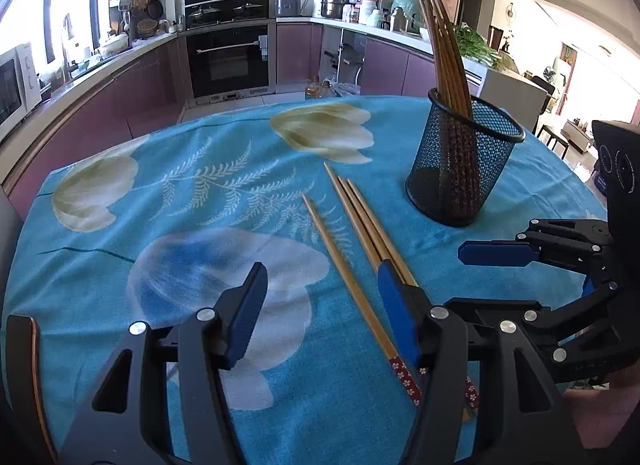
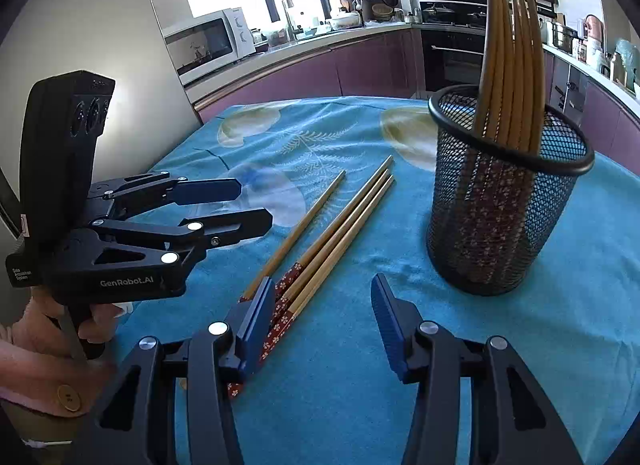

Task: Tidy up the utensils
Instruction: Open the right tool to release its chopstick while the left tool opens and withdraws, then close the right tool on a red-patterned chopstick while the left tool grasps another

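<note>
Both hand-held grippers hang low over the table with their jaws parted about halfway and nothing clamped between the blue pads. From its own camera, the left hand-held gripper (image 1: 322,305) straddles the single chopstick (image 1: 348,281), which runs loose through the gap without touching either pad; its right finger sits in front of the neighbouring group of three chopsticks (image 1: 366,217). The right hand-held gripper (image 2: 320,323) holds nothing either: its left finger overlaps the red, flower-patterned ends of the chopsticks, and bare cloth shows between its pads.

All four loose chopsticks lie flat on the blue floral tablecloth (image 1: 180,193), roughly parallel, the single one slightly apart from the three that lie side by side. Their plain tips point towards the kitchen, their patterned ends towards the person.

Just beyond them, on the right side of the table, stands an upright black mesh holder (image 2: 504,201) with a bundle of chopsticks (image 2: 512,49) already in it, patterned ends down, leaning against its rim.

A hand (image 2: 48,317) in a pink sleeve grips the left device's handle.
</note>
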{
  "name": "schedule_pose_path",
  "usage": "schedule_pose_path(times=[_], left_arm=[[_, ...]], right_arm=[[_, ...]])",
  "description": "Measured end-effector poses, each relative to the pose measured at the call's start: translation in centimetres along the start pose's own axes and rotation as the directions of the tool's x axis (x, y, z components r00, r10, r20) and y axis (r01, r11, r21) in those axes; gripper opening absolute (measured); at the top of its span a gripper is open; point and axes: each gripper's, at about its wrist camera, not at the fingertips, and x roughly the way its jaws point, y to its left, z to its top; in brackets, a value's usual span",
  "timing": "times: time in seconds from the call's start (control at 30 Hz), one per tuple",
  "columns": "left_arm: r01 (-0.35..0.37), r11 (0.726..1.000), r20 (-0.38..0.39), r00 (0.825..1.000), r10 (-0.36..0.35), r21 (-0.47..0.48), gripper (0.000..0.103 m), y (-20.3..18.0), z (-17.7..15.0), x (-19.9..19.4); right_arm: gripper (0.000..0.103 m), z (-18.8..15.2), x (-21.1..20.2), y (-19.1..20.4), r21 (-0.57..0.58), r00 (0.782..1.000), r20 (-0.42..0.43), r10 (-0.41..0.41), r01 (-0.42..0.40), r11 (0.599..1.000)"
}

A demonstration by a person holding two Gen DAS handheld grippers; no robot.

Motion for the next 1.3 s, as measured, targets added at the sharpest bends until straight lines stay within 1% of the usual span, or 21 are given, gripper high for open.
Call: schedule_pose_path(times=[0.13,0.5,0.57,0.63,0.87,1.03,1.13,1.3], left_arm=[[0.009,1.000,-0.035,0.999,-0.009,-0.002,0.055,-0.3,-0.8,0.9],[0.011,1.000,-0.073,0.997,-0.009,0.029,0.053,-1.1,-1.0,1.8],[0.014,0.999,-0.080,0.997,-0.012,0.031,0.052,-1.2,-1.0,2.0],[0.013,0.999,-0.090,0.996,-0.010,0.033,0.049,-1.2,-1.1,2.2],[0.014,0.998,-0.109,0.994,-0.006,0.068,0.047,-1.4,-1.0,2.6],[0.016,0.997,-0.111,0.994,-0.008,0.071,0.034,-1.2,-1.0,2.7],[0.021,0.998,-0.115,0.993,-0.014,0.059,0.030,-0.9,-0.8,2.7],[0.009,0.999,-0.117,0.993,-0.003,0.052,0.030,-0.6,-0.5,3.0]], right_arm=[[0.048,0.0,0.3,0.6,-0.018,1.000,-0.012,-0.009,0.009,1.000],[0.047,-0.4,1.0,1.0,-0.038,0.999,-0.038,-0.038,0.036,0.999],[0.047,-0.4,1.4,1.1,-0.040,0.998,-0.040,-0.043,0.041,0.998],[0.047,-0.3,1.4,1.0,-0.035,0.998,-0.043,-0.046,0.045,0.998],[0.046,-0.3,1.2,0.5,-0.027,0.997,-0.057,-0.061,0.059,0.998],[0.045,-0.3,1.0,0.2,-0.022,0.995,-0.067,-0.076,0.074,0.997],[0.043,0.0,1.2,0.1,-0.020,0.994,-0.074,-0.082,0.081,0.997],[0.038,0.8,2.1,0.2,-0.022,0.991,-0.072,-0.109,0.108,0.994]])
